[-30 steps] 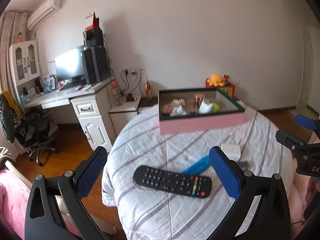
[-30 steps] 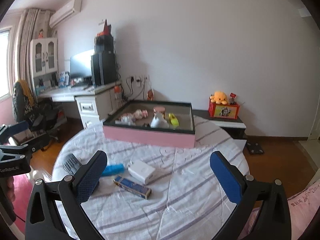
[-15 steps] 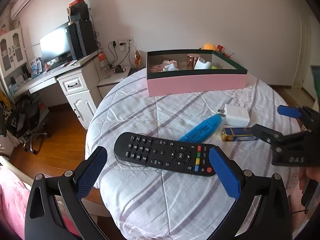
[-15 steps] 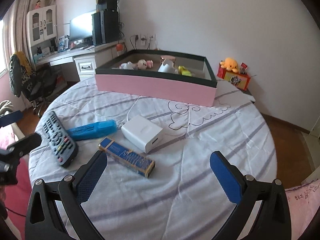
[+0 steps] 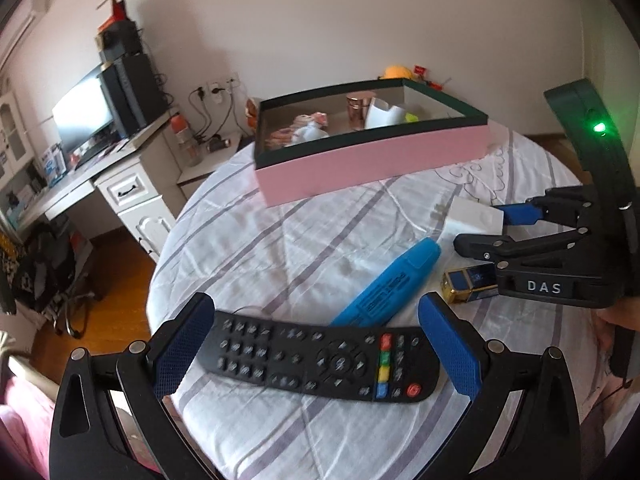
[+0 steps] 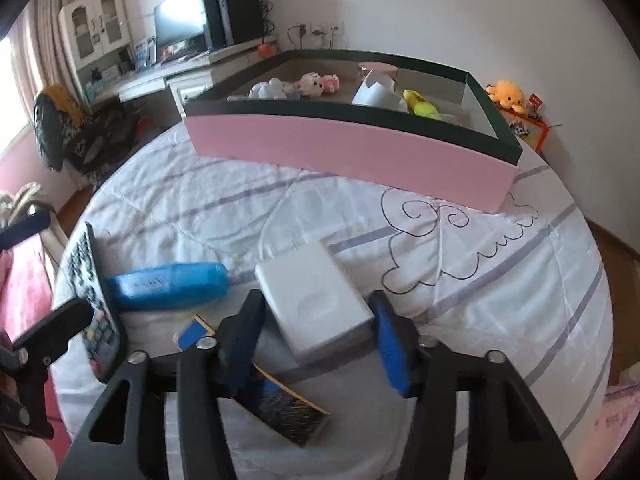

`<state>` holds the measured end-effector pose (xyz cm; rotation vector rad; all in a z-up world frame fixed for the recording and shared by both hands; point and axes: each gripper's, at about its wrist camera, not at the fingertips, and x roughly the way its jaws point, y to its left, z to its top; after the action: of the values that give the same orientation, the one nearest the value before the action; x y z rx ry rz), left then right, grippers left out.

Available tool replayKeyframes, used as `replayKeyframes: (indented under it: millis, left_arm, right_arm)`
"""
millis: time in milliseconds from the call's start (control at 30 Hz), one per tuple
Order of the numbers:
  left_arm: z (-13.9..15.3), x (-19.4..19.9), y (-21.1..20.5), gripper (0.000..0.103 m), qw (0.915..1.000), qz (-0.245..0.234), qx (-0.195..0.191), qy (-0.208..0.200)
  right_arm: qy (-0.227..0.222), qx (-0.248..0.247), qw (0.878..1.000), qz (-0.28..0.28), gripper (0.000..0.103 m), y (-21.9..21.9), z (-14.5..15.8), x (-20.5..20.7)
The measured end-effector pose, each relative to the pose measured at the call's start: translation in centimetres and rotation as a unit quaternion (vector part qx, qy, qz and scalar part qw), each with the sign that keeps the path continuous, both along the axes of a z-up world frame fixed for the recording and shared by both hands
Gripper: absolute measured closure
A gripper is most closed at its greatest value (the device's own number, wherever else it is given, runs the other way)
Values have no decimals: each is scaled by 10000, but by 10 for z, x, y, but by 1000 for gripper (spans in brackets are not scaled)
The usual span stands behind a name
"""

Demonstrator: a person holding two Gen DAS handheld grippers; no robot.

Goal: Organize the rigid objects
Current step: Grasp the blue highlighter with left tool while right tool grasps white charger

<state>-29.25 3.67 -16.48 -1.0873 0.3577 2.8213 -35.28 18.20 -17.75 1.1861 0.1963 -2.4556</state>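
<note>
The left gripper (image 5: 316,348) is standing with jaws wide over the black remote (image 5: 320,360), whose long axis is running straight across from pad to pad, so the span looks too long to pinch. To its right, the right gripper (image 6: 316,336), its jaws having just been closing, is straddling the white charger (image 6: 316,300), pads at or just beside its short sides, with the pink box (image 6: 352,148) lying well beyond.

White wall (image 5: 320,20), monitor (image 6: 180,18) and dark speakers (image 6: 236,0) on a white desk (image 5: 120,176), glass-door cabinet (image 6: 96,24), wall sockets with plugs (image 5: 218,90), orange plush, perhaps an octopus (image 6: 508,94), wooden floor (image 5: 104,280), draped chair (image 6: 60,128).
</note>
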Motion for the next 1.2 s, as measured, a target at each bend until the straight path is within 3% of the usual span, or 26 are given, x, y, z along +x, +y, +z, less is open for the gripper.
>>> replayKeyframes:
  millis: [133,267,433,500,567,633,833,1067,1100,1200]
  left_arm:
    - [-5,-11,12,0,9996,-223,-128,-84]
    - [-19,-23,23,0,9958,-412,-779,-234]
    - [-29,-36,23,3,9946,-545,-766,-443]
    - [-29,-39,24,20,9948,-675,-608,-457]
    - [-30,-44,24,53,9944,-797,-286,-627]
    - [-30,-48,23,67,9932,-912,92,-723]
    - [-28,-58,20,74,9918,-735,656,-817]
    - [-31,-80,10,75,9884,89,1174,-961]
    - [-32,-78,10,74,9884,102,1192,-935]
    - [-33,-72,11,55,9866,-84,1322,-955]
  right_arm:
    - [56,-4,9997,-243,55,17,0,-1]
    - [2,-260,9992,-292,55,28,-2,-3]
    - [10,-222,9993,-287,55,23,-2,-7]
    - [-10,-282,9992,-290,55,23,-2,-8]
    - [-27,-312,9991,-292,55,24,-3,-10]
    - [-27,-314,9991,-293,55,24,-3,-10]
    - [-13,-304,9991,-299,55,24,-3,-10]
    - [26,-195,9974,-695,55,32,-2,-17]
    - [8,-236,9973,-698,55,33,-2,-18]
    - [-8,-216,9975,-677,54,33,-2,-21]
